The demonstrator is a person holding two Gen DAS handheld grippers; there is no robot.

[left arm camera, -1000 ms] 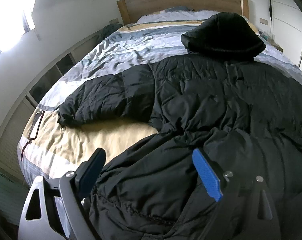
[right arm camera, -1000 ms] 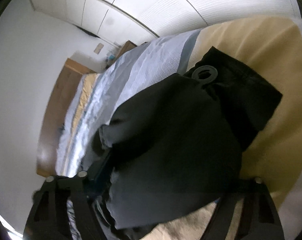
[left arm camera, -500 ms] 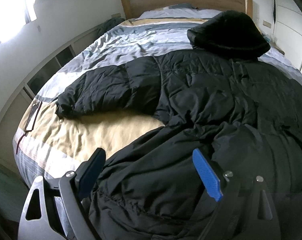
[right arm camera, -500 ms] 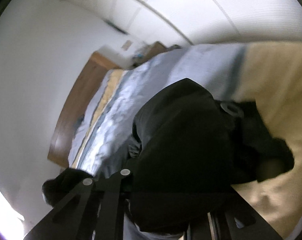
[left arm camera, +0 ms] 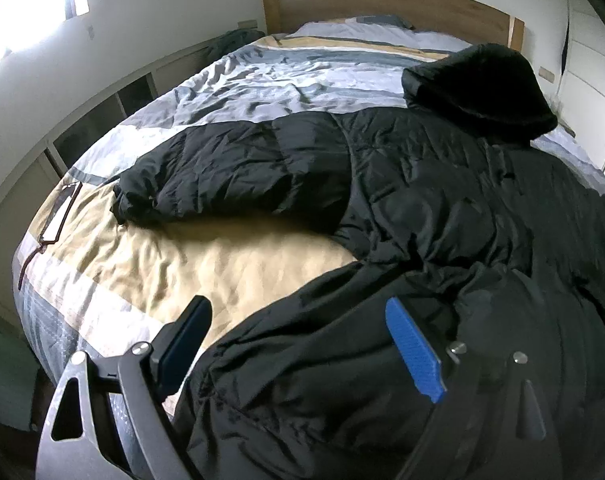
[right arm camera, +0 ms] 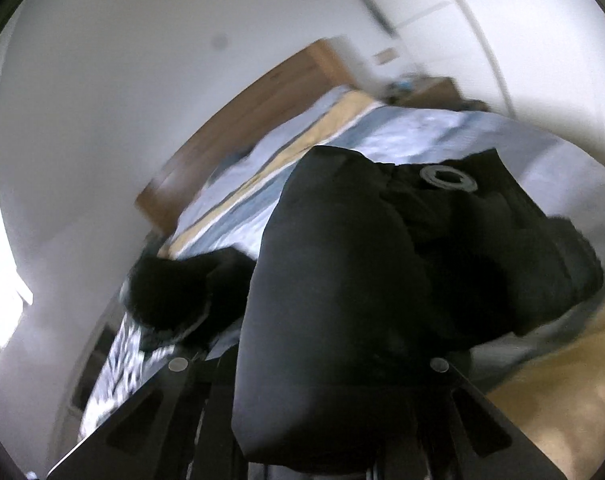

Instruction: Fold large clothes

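A large black puffer coat (left arm camera: 422, 208) lies spread on the bed, its furry hood (left arm camera: 478, 88) toward the headboard and its left sleeve (left arm camera: 230, 176) stretched out to the left. My left gripper (left arm camera: 298, 344) is open and empty, hovering over the coat's lower hem. In the right wrist view my right gripper (right arm camera: 322, 392) is shut on a fold of the coat's black fabric (right arm camera: 342, 300), lifted off the bed; its fingertips are hidden by the cloth. A grey ring patch (right arm camera: 448, 178) shows on that lifted part.
The bed has a striped grey, white and tan duvet (left arm camera: 190, 264) and a wooden headboard (left arm camera: 382, 4). A low shelf unit (left arm camera: 102, 116) runs along the left wall. White wardrobe doors (left arm camera: 590, 56) stand on the right.
My right gripper has swung with the lifted coat fabric, its view turning toward the headboard and hood. My left gripper stayed open and drifted slightly over the hem.
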